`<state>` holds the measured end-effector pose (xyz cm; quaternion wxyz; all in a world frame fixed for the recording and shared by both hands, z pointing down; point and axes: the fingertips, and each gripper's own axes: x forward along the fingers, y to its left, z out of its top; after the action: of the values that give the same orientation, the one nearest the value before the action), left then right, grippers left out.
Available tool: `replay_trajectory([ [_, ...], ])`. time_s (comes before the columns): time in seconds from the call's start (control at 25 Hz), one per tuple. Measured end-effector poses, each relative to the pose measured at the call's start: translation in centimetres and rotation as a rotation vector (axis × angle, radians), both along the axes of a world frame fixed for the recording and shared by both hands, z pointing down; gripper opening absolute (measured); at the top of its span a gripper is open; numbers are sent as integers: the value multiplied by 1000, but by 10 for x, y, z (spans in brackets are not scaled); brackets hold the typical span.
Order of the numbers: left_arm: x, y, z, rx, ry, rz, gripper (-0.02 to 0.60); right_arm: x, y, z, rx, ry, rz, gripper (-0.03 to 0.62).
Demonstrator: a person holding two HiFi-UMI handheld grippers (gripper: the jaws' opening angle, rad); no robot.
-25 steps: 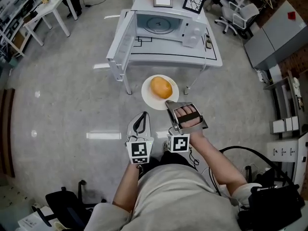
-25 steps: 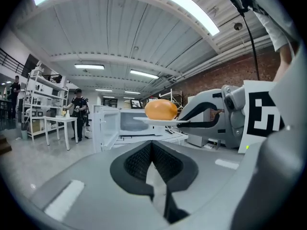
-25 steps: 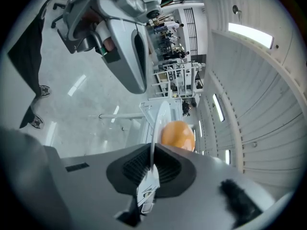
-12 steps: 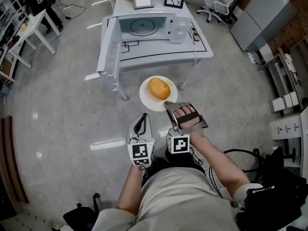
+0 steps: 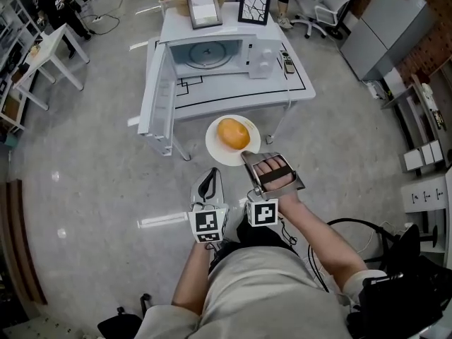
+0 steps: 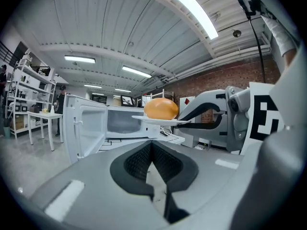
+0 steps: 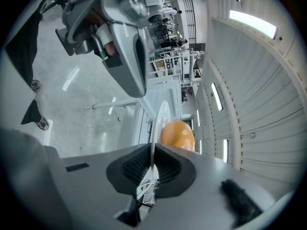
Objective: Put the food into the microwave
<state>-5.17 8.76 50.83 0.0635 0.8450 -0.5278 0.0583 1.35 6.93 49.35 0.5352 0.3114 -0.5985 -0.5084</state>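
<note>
An orange round food point(image 5: 234, 133) lies on a white plate point(image 5: 215, 143). My right gripper point(image 5: 247, 154) is shut on the plate's near rim and holds it level in the air, just short of the white table point(image 5: 240, 94). In the right gripper view the rim point(image 7: 160, 116) is pinched between the pads, with the food point(image 7: 177, 134) beyond. The microwave point(image 5: 212, 54) stands on the table, its door point(image 5: 157, 97) swung wide to the left. My left gripper point(image 5: 207, 179) is shut and empty, beside the right one; its view shows the food point(image 6: 161, 109) before the open microwave point(image 6: 127, 121).
Two framed pictures point(image 5: 203, 7) rest on top of the microwave. A clear container point(image 5: 260, 61) and a remote point(image 5: 288, 63) sit to its right on the table. Small white tables point(image 5: 42, 55) stand at far left, office chairs point(image 5: 325, 2) and cabinets point(image 5: 367, 34) at right.
Both grippers and the plate have moved toward the table, so the microwave and its open door appear closer and lower in the head view. The grip on the plate is unchanged.
</note>
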Motion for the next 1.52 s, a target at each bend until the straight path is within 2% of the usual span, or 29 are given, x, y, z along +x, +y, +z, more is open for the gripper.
replay_trajectory([
  [0.28, 0, -49, -2, 5, -21, -57, 8, 7, -57, -4, 0, -12, -39, 26],
  [0.6, 22, -85, 0, 17, -61, -79, 8, 22, -99, 3, -7, -36, -77, 26],
  [0.76, 26, -99, 4, 7, -79, -90, 8, 26, -118, 10, -28, -17, -84, 26],
  [1.08, 16, -147, 13, -6, -77, -91, 8, 16, -172, 16, -43, -18, -80, 26],
  [1.32, 7, -204, 24, -27, -84, -63, 8, 6, -224, 23, -59, -16, -53, 26],
  [1.52, 8, -250, 21, -5, -79, -25, 8, -1, -265, 20, -50, -5, -41, 26],
])
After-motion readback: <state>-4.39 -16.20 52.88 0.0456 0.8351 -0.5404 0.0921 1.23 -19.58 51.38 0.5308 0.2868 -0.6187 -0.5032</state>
